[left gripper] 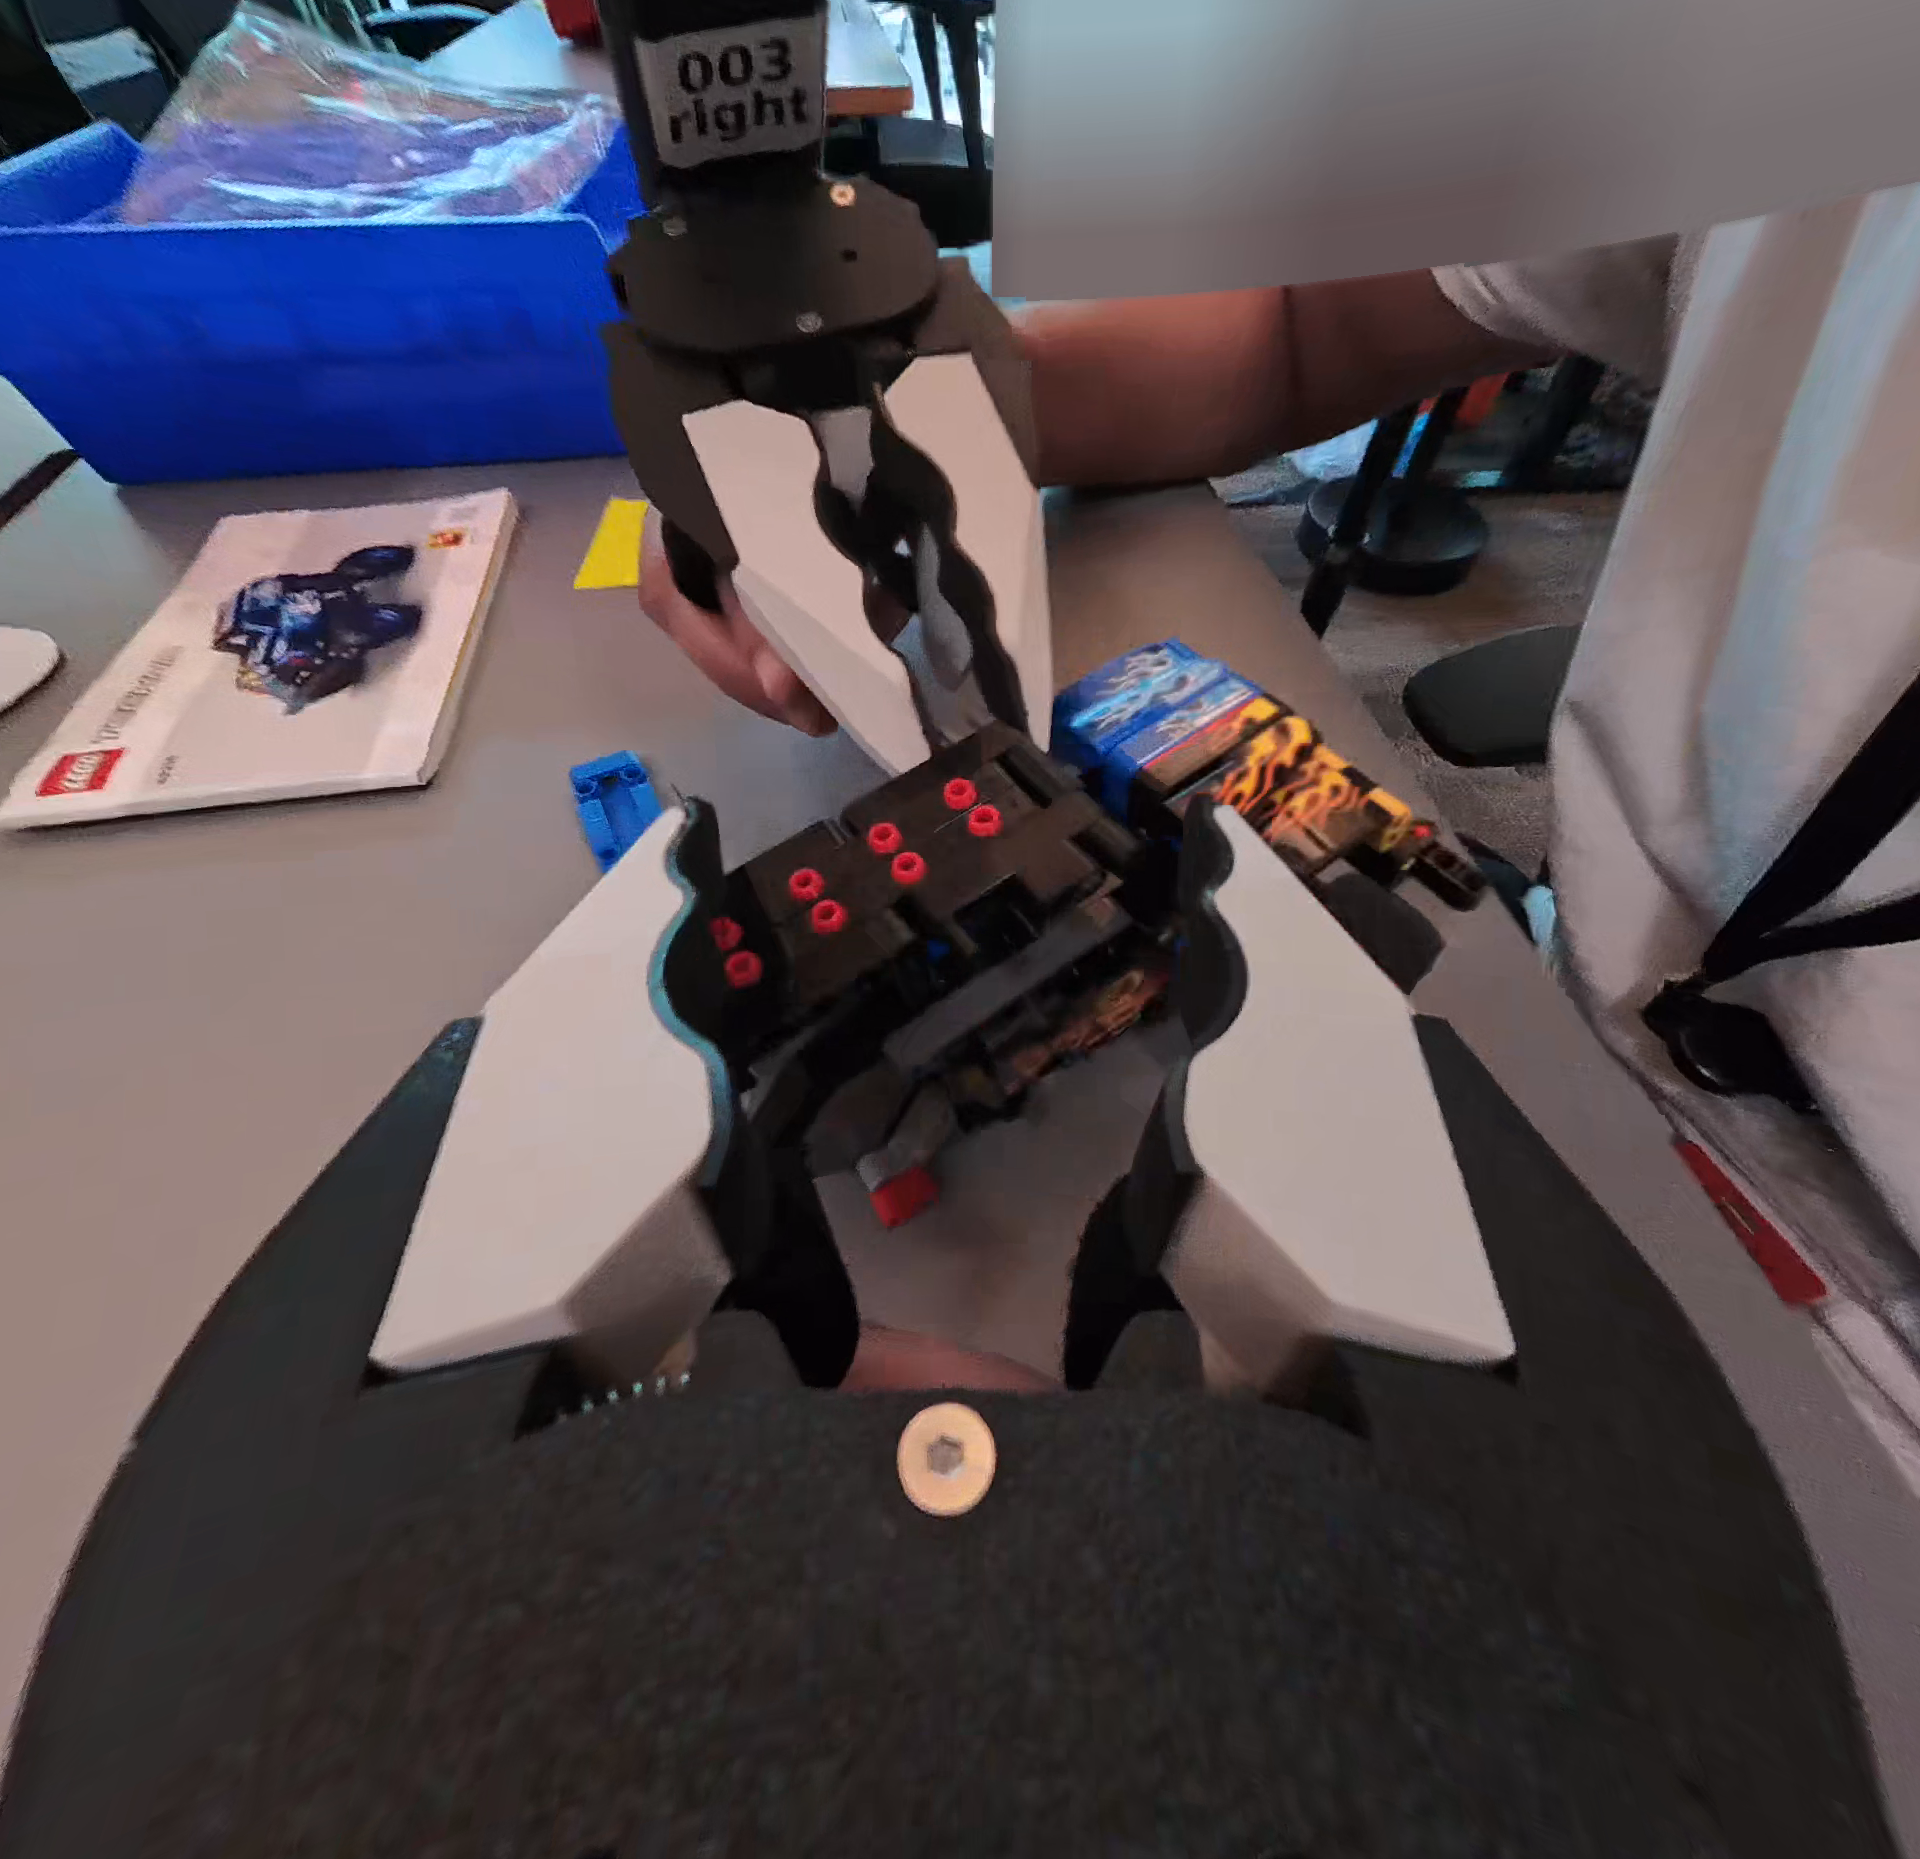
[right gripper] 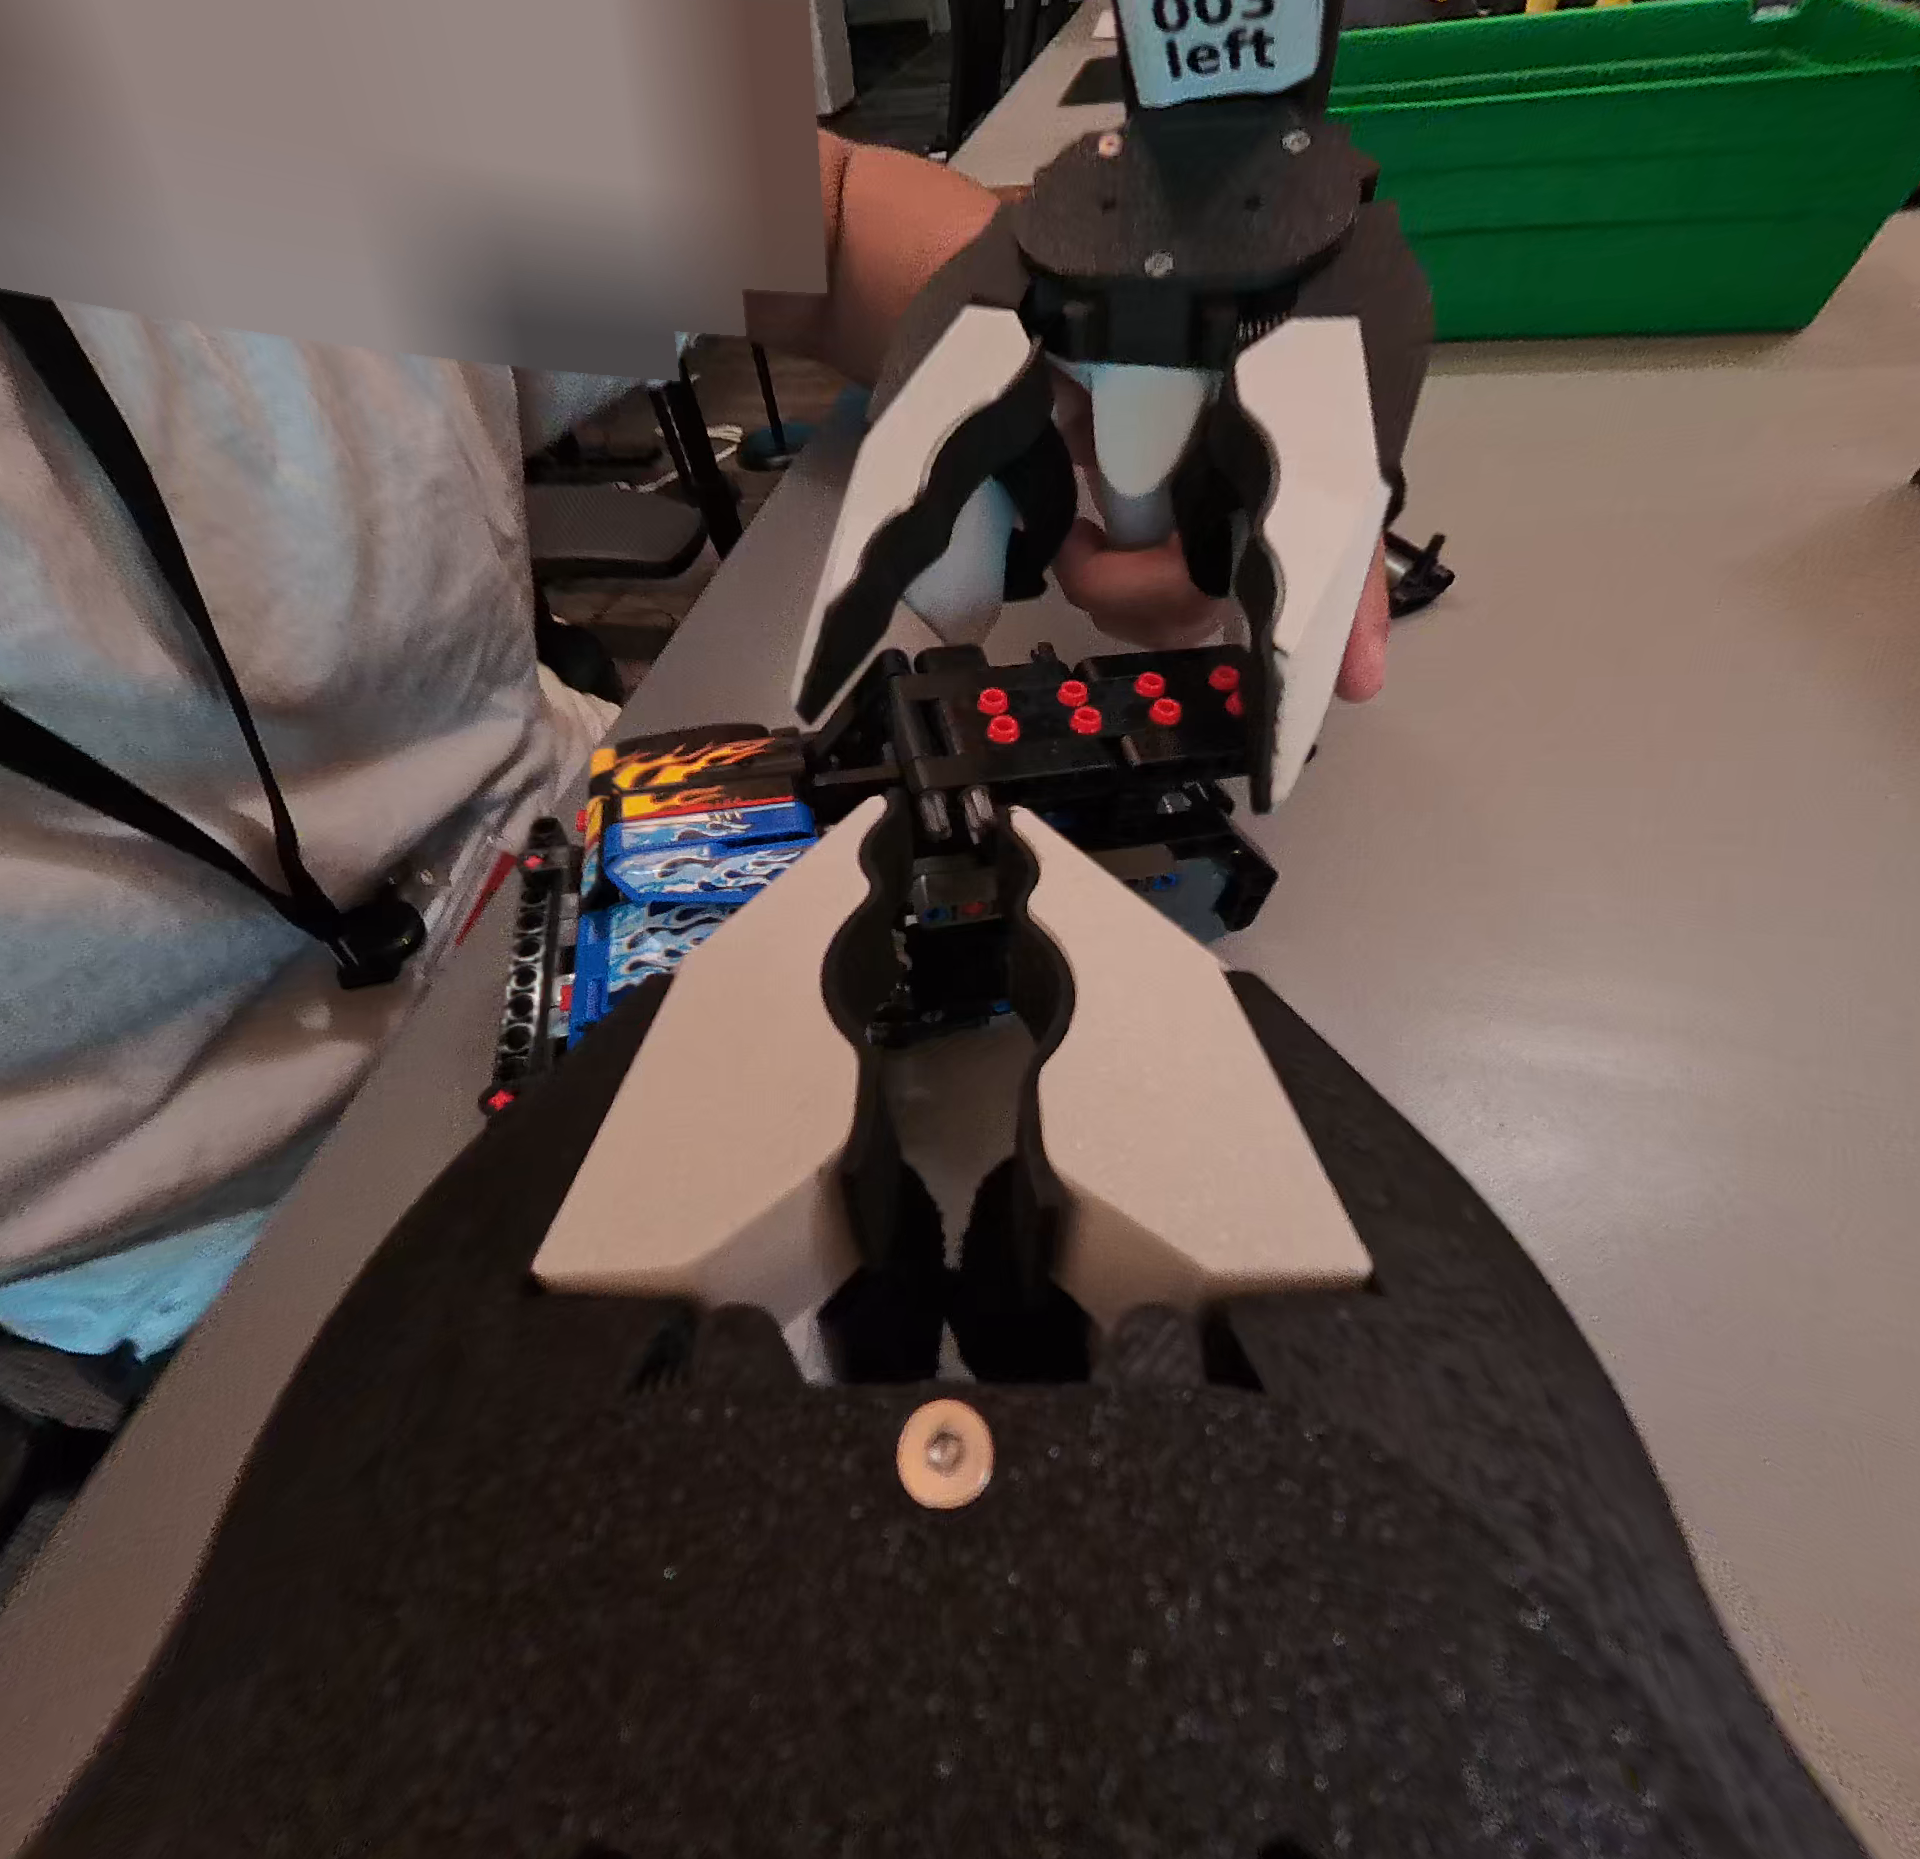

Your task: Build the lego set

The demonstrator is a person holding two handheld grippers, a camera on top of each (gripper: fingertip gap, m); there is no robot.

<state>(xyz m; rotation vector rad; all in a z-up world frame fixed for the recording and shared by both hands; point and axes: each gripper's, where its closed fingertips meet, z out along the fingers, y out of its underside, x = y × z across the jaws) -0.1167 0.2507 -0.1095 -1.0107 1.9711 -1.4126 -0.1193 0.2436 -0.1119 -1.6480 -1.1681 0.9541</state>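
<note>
Left claw (left gripper: 940,853) spread wide, one finger on each side of a black brick-built model (left gripper: 935,905) with red pins (left gripper: 883,838) on top; inner pads touching or nearly touching its two ends, firm grip not certain. Model held above a grey table (left gripper: 312,978), tilted, with a small grey and red piece (left gripper: 902,1181) hanging under it.

Right claw (right gripper: 945,833) almost together, clamped on a narrow black part of the same model (right gripper: 1070,739) at its near edge. In the left wrist view, right claw (left gripper: 935,739) coming down from the far side and meeting the far end of the model.

Just beside the model on the right, toward the person: blue panels with pale flame print (left gripper: 1153,697) and black panels with orange flame print (left gripper: 1299,781), joined to it. A black beam with holes (right gripper: 530,968) near the table edge.

On the left of the table, a printed booklet (left gripper: 281,656) lying flat, a small blue brick piece (left gripper: 613,801) near it, a yellow flat piece (left gripper: 613,545) farther. Behind, a blue bin (left gripper: 312,344) holding a clear plastic bag (left gripper: 364,126). In the right wrist view, a green bin (right gripper: 1621,178) at the far end of the table.

Person in a pale shirt (right gripper: 208,666) at the table edge, with a black lanyard (right gripper: 208,687).
</note>
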